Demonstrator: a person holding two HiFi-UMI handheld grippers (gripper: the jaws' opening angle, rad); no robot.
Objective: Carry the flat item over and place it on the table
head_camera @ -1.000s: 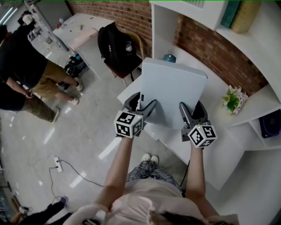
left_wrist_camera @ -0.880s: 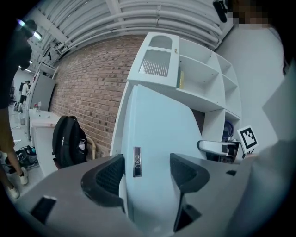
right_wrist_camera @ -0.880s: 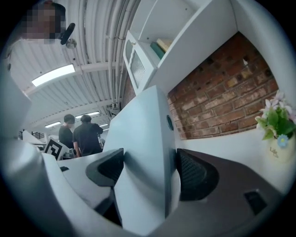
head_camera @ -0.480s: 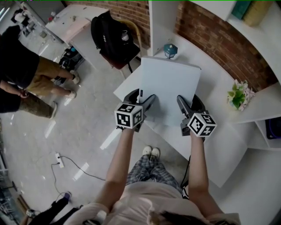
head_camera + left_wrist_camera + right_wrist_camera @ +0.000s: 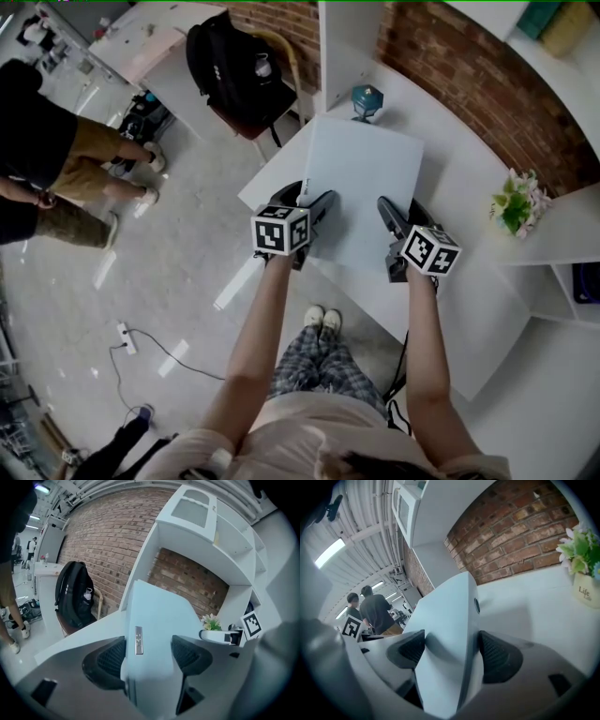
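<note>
While over table [image 5: 469, 225], panel [image 5: 366, 183] in both tongs [image 5: 307, 199] [image 5: 401, 212].

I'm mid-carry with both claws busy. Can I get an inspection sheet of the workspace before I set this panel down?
Surface: white table, bare to the right of the claws.
Job's things: flat white panel, held over the table; I cannot tell whether it touches the table.
Clutter: teal lantern just beyond the panel's far edge; potted flowers at the right.
Grippers: left claw and right claw, each closed on the panel's near edge.
Cables: power strip with its lead on the floor at the left.
Surroundings: black backpack on a chair, a person standing at the left, and a brick wall behind.
</note>
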